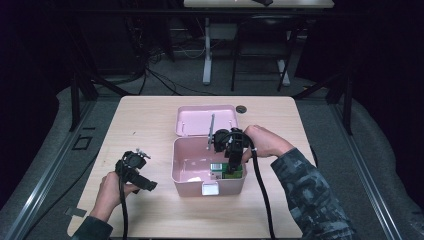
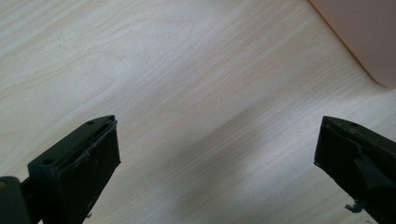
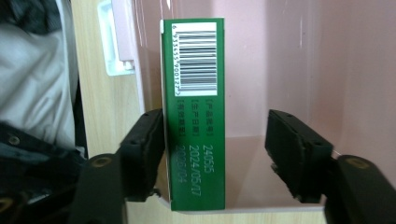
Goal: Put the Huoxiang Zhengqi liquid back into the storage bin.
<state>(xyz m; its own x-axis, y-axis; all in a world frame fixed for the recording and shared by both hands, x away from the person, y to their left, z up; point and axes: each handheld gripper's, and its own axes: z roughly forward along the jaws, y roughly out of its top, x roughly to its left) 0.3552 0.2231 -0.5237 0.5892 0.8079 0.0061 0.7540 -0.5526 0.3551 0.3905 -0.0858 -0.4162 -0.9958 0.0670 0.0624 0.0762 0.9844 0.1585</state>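
High view has the pink box [image 1: 182, 167] sitting open mid-table, lid [image 1: 206, 120] flipped back, and the right gripper [image 1: 231, 162] dipped into its near right corner over a green carton [image 1: 234, 172]. Right gripper view is the useful one: the green carton [image 3: 198, 112] stands on edge against the box wall [image 3: 280, 70], barcode end pointing away, and the jaws are parted around it. One pad sits right against its side, but the other is clearly off it with a gap, so I wouldn't call that a grip. Looks to me like the drop-off step, carton just placed in the box. Next move is probably backing straight out without nudging the carton over. Left gripper [image 1: 134, 170] is parked over bare table [image 2: 187, 93] left of the box, jaws wide apart, nothing between them.
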